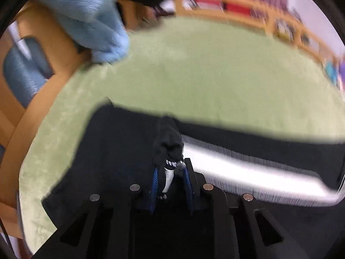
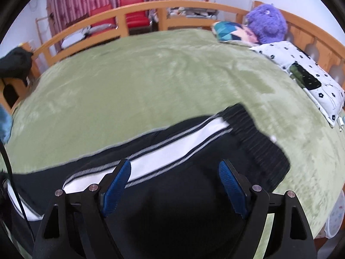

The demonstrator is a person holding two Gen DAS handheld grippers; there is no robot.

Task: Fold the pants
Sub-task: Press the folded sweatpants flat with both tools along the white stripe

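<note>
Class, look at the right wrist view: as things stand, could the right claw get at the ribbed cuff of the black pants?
Probably yes. The right claw stands open over the black pants, and the ribbed cuff lies flat on the green blanket just ahead, with nothing on or before it.

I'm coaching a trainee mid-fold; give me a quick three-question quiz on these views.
1. True or false: the left gripper is shut on a bunch of the pants.
2. The right gripper is: A) shut on the cuff B) open above the pants C) holding the pillow.
3. What colour is the blanket under the pants?

Key: 1 true; 2 B; 3 green.
</note>
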